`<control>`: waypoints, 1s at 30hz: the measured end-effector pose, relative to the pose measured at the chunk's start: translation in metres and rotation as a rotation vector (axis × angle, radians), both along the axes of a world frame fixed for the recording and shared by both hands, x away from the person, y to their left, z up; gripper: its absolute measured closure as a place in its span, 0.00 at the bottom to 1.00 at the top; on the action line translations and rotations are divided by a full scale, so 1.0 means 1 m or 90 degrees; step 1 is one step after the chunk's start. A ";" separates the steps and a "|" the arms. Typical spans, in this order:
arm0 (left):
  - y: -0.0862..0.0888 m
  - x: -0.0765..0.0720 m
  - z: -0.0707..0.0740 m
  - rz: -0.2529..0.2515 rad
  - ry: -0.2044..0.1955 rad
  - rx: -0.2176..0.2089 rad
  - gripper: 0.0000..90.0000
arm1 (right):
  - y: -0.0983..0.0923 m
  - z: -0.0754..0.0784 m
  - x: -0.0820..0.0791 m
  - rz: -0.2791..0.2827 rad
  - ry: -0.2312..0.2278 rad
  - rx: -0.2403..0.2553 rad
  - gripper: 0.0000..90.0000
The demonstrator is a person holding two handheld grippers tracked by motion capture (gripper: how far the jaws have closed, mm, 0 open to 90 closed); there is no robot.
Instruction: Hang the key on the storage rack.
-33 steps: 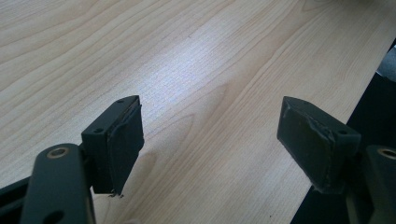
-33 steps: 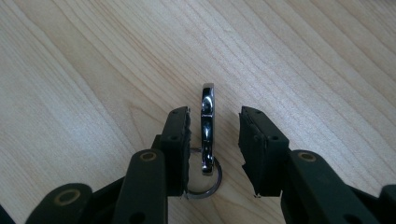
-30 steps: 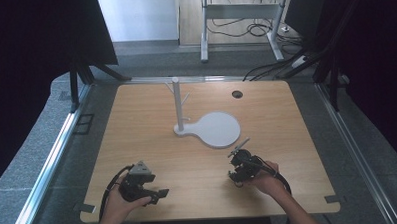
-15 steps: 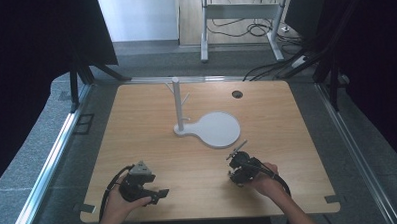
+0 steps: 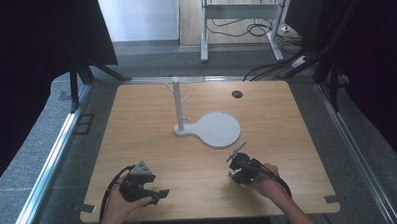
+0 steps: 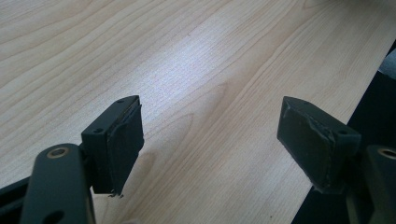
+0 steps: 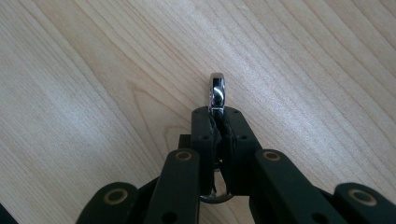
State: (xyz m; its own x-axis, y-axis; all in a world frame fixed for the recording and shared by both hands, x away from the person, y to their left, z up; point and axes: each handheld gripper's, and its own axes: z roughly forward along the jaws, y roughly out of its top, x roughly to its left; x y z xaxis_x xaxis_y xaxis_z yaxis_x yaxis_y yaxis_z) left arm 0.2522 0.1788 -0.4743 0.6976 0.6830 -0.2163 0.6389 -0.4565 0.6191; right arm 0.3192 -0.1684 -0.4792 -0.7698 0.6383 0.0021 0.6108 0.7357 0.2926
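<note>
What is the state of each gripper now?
Left gripper: open, holding nothing.
Right gripper: closed on a shiny silver metal ring.

Light falls from above and ahead, leaving the counter [image 5: 137, 124] evenly bright in the high view while the surroundings on both sides sink into near-black. That view is soft and low in detail. In both gripper views a pale glare streaks the wood grain, and the nearest linkages blur. The metal ring [image 7: 217, 92] glints sharply; its shadow perhaps lies beneath, hard to tell.
</note>
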 end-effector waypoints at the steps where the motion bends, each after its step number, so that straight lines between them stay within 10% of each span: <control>1: 0.000 0.000 0.000 0.000 0.000 0.000 0.26 | 0.000 0.000 0.000 0.000 0.000 -0.001 0.93; 30: 0.002 -0.002 0.003 0.005 -0.003 -0.005 0.26 | 0.004 0.062 0.017 0.011 -0.085 0.074 0.94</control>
